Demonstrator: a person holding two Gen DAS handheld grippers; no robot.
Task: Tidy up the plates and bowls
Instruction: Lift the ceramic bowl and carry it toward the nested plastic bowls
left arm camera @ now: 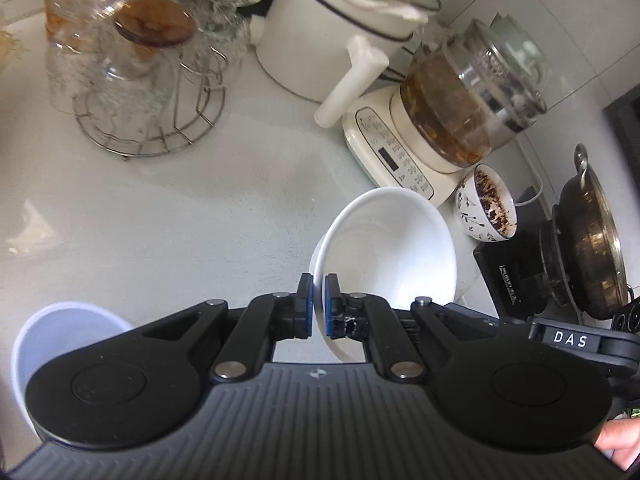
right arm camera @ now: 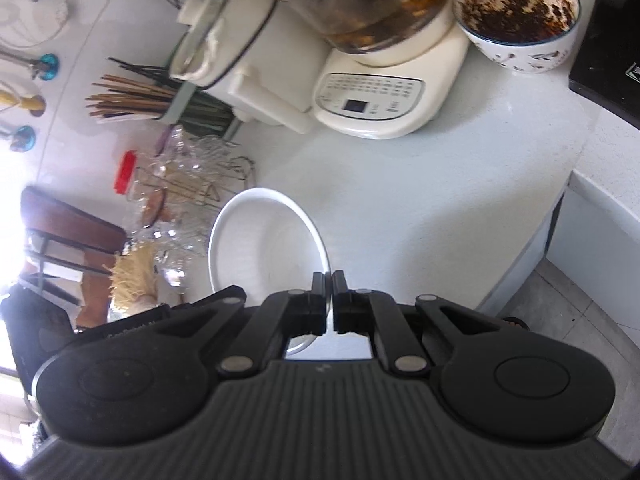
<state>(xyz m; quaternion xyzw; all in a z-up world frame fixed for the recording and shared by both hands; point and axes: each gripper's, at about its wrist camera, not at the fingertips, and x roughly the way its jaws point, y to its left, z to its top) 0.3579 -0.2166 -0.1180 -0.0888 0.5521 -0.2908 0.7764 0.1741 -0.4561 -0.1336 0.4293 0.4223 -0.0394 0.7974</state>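
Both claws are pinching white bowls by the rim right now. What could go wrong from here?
1. Left claw grips the white bowl only by its thin rim, tilted; it may slip.
2. Right claw holds the white dish the same way.
3. The patterned bowl and glass kettle stand close; a swing might knock them.

Right gripper (right arm camera: 331, 280) pinched on rim of white bowl (right arm camera: 264, 240), bowl tilted above pale countertop (right arm camera: 440, 200). Beyond: cream appliance base (right arm camera: 384, 96) carrying glass jug; patterned bowl (right arm camera: 520, 12) with dark residue beside it.
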